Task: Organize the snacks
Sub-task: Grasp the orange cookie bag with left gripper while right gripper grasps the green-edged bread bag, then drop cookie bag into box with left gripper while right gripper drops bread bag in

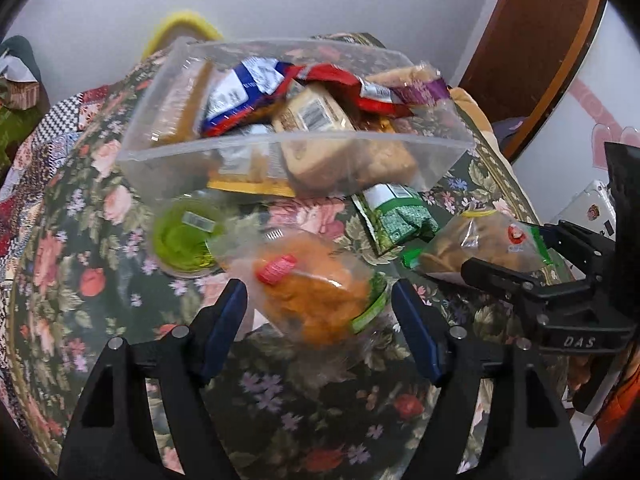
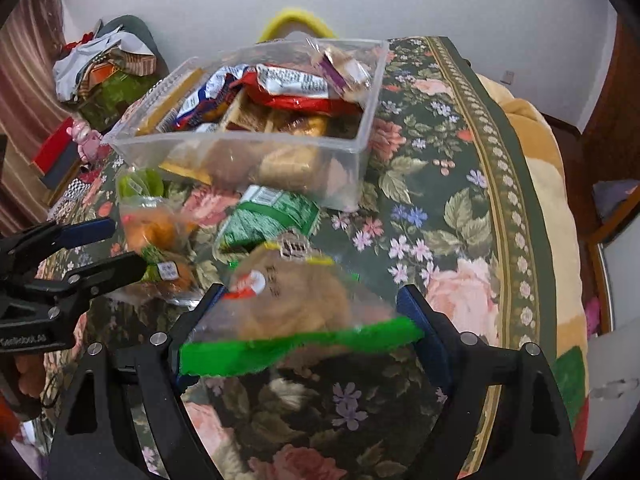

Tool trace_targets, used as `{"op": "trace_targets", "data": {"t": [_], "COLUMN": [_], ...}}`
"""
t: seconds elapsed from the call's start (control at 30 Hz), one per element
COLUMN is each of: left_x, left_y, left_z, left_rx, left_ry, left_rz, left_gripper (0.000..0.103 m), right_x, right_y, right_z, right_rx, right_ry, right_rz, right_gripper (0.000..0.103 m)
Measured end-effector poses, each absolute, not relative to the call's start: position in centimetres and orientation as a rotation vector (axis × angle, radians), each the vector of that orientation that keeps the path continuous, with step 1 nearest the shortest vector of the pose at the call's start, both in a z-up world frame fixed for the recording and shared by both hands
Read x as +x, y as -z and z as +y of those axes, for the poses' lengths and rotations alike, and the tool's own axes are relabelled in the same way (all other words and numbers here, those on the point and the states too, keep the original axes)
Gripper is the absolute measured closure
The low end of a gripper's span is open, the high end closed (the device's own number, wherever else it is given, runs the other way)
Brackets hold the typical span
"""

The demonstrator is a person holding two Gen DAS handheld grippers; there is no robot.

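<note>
The clear plastic bin (image 1: pixel 296 148) stands on the floral cloth (image 1: pixel 320 412) toward the far side of the surface, already loaded with snack packets: a red wrapper (image 1: pixel 352 84), a blue-and-white packet (image 1: pixel 240 96), a tan packet with a barcode (image 1: pixel 316 114) and a purple-edged packet (image 2: pixel 344 66) at the far rim.

Loose items lie on the cloth just in front of the bin. A green packet (image 1: pixel 396 216) lies partly under the bin's near wall. A small green cup (image 1: pixel 186 238) sits near the bin's left corner. A clear bag of orange snacks (image 1: pixel 316 300) lies beside the cup, and a clear bag of tan snacks with a green strip (image 2: pixel 296 308) lies to its right.

The left gripper (image 1: pixel 320 324) has its jaws spread on either side of the orange bag; the pads do not appear to press on it, though motion blur leaves contact uncertain. The right gripper (image 2: pixel 308 324) is likewise spread, with the tan bag lying between its fingers and its green strip spanning the gap; no squeeze on the bag is evident. Each gripper is visible at the edge of the other's view, side by side over the cloth.

Beyond the bin, a yellow handle (image 2: pixel 298 20) rises against the white wall (image 2: pixel 440 0).
</note>
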State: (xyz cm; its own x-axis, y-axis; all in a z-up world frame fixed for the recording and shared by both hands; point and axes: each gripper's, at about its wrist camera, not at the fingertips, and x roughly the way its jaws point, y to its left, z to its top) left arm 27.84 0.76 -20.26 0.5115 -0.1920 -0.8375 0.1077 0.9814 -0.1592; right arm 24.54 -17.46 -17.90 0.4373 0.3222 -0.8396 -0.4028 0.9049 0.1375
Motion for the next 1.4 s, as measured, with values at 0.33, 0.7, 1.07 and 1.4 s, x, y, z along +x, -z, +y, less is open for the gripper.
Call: {"op": "trace_targets", "data": {"t": [0.33,0.7,1.07,1.4], "left_x": [29.5,27.3,25.3,26.4], "left_y": [21.9,21.6,17.9,13.8], "left_z": [-0.1,0.7,1.8,3.1], "left_rx": [-0.108,-0.126,-0.130,-0.122], "left_ry": [0.167,0.192,0.175,0.153], "left_rz": [1.012,1.017,0.947,0.850], "left_gripper": [0.029,0.050,0.051,0.051], "right_x": [24.2,22.9,21.8,23.1], "right_y": [18.1,16.9,13.3,10.8], "right_z": [-17.5,-18.3,-18.3,-16.8], "right_rx": [-0.074,-0.040,-0.036,-0.021], "right_ry": [-0.487,-0.472,-0.469,-0.487], "right_rz": [0.998,0.968,0.893,0.820], "right_gripper": [0.055,0.061,0.061,0.061]}}
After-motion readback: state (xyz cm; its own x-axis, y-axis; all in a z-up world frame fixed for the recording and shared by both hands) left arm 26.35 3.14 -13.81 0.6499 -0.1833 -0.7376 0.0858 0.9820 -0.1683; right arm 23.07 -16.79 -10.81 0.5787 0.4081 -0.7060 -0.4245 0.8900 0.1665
